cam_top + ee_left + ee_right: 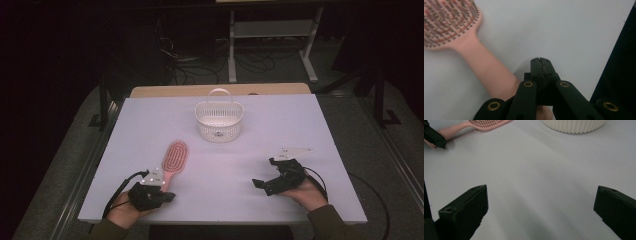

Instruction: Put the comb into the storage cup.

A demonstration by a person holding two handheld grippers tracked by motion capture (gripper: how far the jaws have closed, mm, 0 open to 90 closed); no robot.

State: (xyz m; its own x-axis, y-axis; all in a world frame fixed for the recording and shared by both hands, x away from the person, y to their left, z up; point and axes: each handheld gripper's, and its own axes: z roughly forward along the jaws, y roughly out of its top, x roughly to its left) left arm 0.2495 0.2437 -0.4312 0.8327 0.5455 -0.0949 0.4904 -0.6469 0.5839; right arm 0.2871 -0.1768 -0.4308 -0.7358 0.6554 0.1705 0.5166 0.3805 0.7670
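One pink bristled hairbrush lies before a white perforated basket.

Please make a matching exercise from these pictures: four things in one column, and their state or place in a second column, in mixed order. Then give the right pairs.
Things:
1. hairbrush
2. basket
3. left gripper
4. right gripper

States or places:
A. jaws wide apart, nothing between them
B. stands empty toward the far side of the table
C. jaws pressed together, beside the pink handle
D. lies flat, bristles up

Pairs: 1-D, 2-B, 3-C, 4-A
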